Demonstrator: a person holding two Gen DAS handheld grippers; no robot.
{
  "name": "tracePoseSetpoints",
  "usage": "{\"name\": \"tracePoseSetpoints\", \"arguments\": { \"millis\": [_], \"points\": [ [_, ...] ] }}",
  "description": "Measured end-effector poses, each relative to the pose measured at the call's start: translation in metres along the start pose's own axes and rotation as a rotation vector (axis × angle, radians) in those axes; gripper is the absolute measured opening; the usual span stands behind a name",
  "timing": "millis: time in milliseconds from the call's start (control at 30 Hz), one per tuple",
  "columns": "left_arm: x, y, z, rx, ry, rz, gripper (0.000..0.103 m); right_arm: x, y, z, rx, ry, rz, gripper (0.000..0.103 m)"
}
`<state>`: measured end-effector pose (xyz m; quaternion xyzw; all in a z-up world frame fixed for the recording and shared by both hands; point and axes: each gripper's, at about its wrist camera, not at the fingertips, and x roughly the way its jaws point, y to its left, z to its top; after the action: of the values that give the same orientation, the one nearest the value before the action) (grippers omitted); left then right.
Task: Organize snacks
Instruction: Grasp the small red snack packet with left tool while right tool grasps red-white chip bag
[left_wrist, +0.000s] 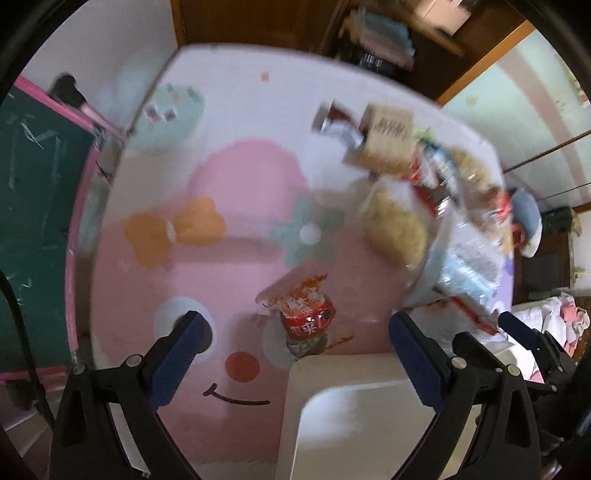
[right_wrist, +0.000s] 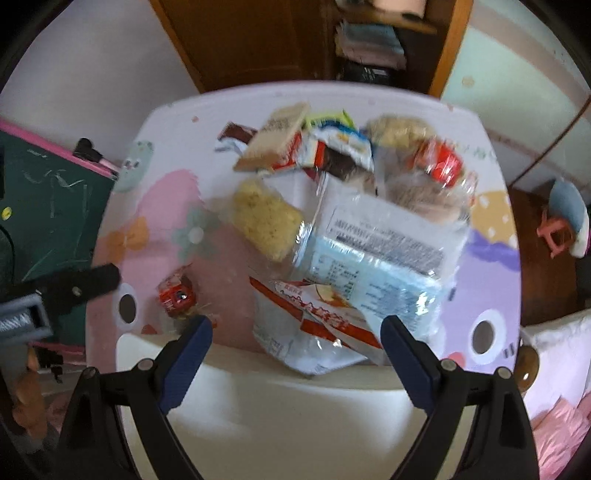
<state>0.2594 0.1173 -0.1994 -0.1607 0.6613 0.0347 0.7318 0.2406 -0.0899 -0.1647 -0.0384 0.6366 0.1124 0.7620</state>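
A pile of snack packs lies on the cartoon-print table: a yellow noodle block (right_wrist: 264, 218), a large clear bag with a printed label (right_wrist: 380, 236), a red-and-white packet (right_wrist: 314, 314) and a tan cracker pack (right_wrist: 277, 138). A small red snack packet (left_wrist: 304, 314) lies apart from the pile, also seen in the right wrist view (right_wrist: 175, 295). A cream tray (right_wrist: 295, 413) stands at the near edge. My left gripper (left_wrist: 295, 336) is open and empty above the red packet. My right gripper (right_wrist: 295, 339) is open and empty over the tray, in front of the red-and-white packet.
A green chalkboard with a pink frame (left_wrist: 33, 206) stands left of the table. A wooden cabinet with shelves (right_wrist: 332, 37) is behind it. Bedding (left_wrist: 546, 325) lies at the right. The right gripper's finger (left_wrist: 517, 328) shows in the left wrist view.
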Motion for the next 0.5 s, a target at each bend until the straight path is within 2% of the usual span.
{"name": "tracePoseSetpoints", "arguments": {
  "millis": [133,267,333,367,400,500],
  "points": [
    [0.041,0.004,0.005,-0.052,0.099,0.014,0.098,0.018,0.002,0.004,0.02,0.024,-0.015,0.093],
    [0.062,-0.002,0.006,-0.056,0.134,0.041,0.095,0.031,0.0,0.006,0.035,0.059,-0.029,0.092],
    [0.07,-0.004,0.005,-0.059,0.156,0.047,0.082,0.04,-0.001,0.008,0.041,0.089,-0.031,0.082],
    [0.076,-0.004,0.004,-0.067,0.176,0.044,0.077,0.043,-0.002,0.007,0.05,0.098,-0.022,0.082],
    [0.081,-0.003,0.003,-0.077,0.188,0.042,0.068,0.045,-0.004,0.007,0.065,0.105,-0.003,0.081],
    [0.089,-0.002,0.001,-0.108,0.197,-0.006,0.053,0.047,-0.006,0.007,0.075,0.099,0.011,0.078]
  ]
}}
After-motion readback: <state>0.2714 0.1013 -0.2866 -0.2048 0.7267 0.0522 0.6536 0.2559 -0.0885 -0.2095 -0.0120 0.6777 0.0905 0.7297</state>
